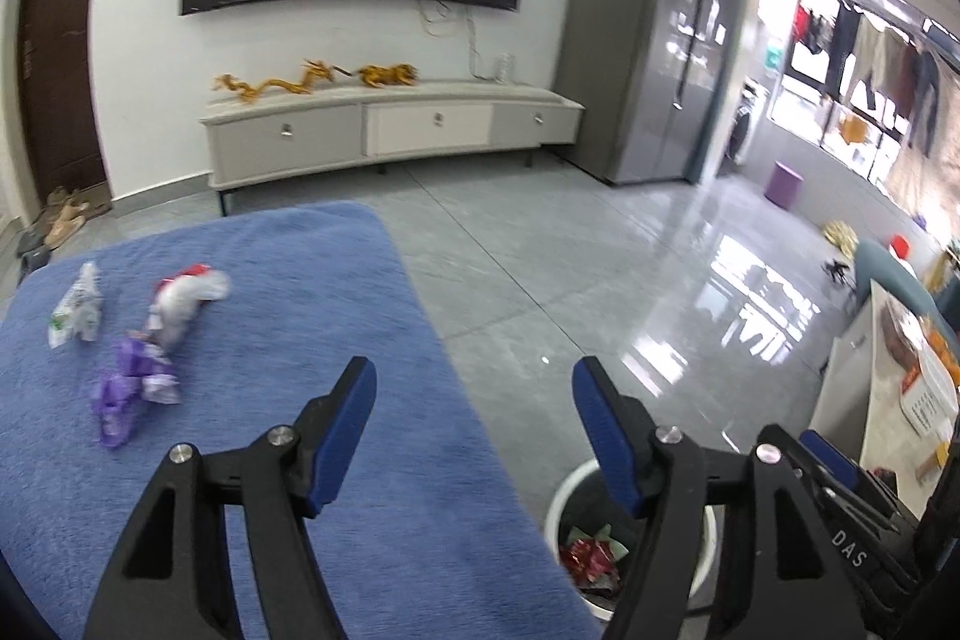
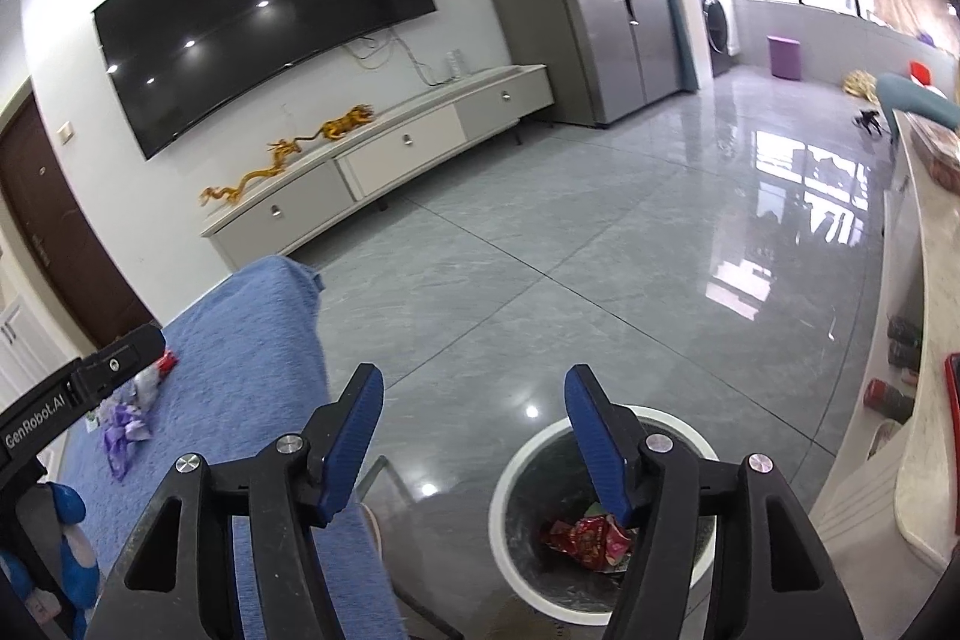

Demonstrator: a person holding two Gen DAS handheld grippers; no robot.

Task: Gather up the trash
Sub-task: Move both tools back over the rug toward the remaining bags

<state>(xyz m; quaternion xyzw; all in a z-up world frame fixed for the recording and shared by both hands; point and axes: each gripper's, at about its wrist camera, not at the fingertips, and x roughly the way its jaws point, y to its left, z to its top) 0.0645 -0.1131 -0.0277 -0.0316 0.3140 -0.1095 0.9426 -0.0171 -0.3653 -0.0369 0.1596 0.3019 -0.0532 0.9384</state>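
Note:
Three pieces of trash lie on the blue-towelled table (image 1: 288,340): a purple crumpled wrapper (image 1: 129,388), a white and red wrapper (image 1: 183,301) and a white and green wrapper (image 1: 75,307). My left gripper (image 1: 474,394) is open and empty above the table's right edge. My right gripper (image 2: 474,394) is open and empty above the white-rimmed trash bin (image 2: 510,550), which holds red wrappers (image 2: 591,541). The bin also shows in the left wrist view (image 1: 567,496). The purple wrapper also shows in the right wrist view (image 2: 123,427).
The bin stands on the grey tiled floor (image 1: 570,268) right of the table. A TV cabinet (image 1: 390,130) and a fridge (image 1: 654,40) line the far wall. A pale counter (image 2: 924,340) runs along the right side.

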